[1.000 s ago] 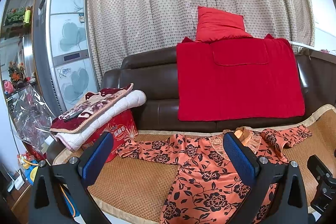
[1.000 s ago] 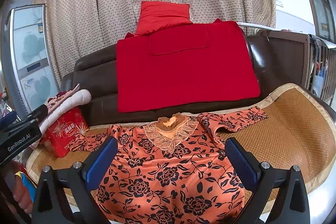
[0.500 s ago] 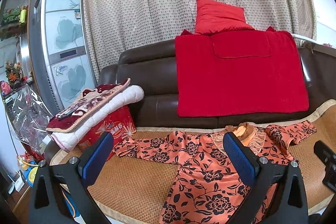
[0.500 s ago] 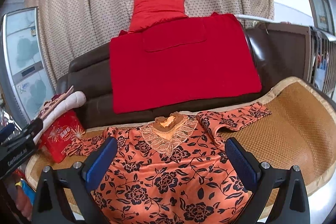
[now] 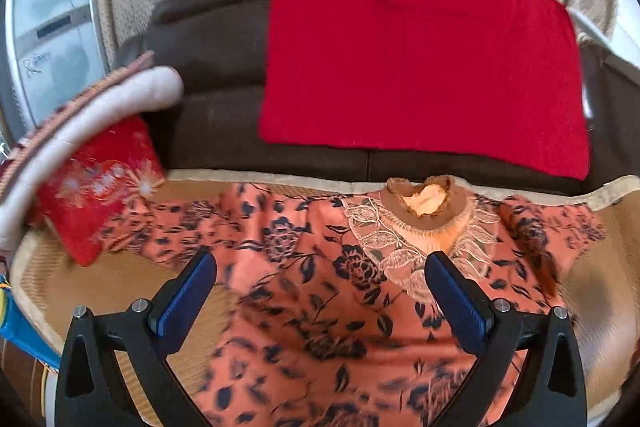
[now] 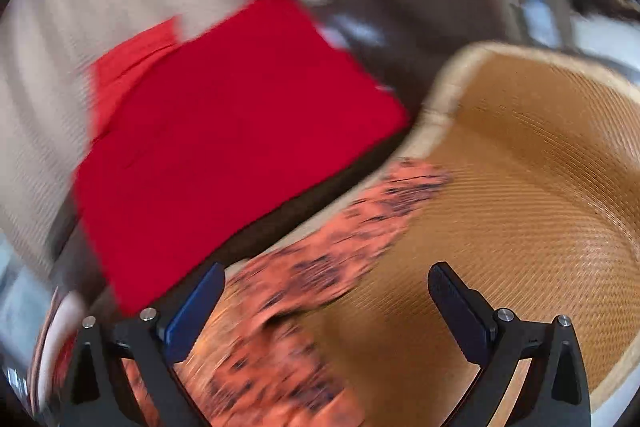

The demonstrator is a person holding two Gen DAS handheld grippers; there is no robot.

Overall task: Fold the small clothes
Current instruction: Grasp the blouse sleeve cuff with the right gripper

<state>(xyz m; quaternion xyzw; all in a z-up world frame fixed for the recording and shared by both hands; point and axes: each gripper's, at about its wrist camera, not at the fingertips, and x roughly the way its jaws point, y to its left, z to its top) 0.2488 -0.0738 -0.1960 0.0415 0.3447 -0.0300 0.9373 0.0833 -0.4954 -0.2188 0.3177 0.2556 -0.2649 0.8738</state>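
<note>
Dress [image 5: 320, 291] lies spread flat on mat [image 5: 120, 291], collar at far side by sofa [image 5: 224, 75]. Left hand-held gripper [image 5: 320, 291] gapes wide over the bodice, holding nothing. Right hand-held gripper [image 6: 326, 301] likewise wide, empty, above right sleeve [image 6: 344, 227]; view blurred.
</note>
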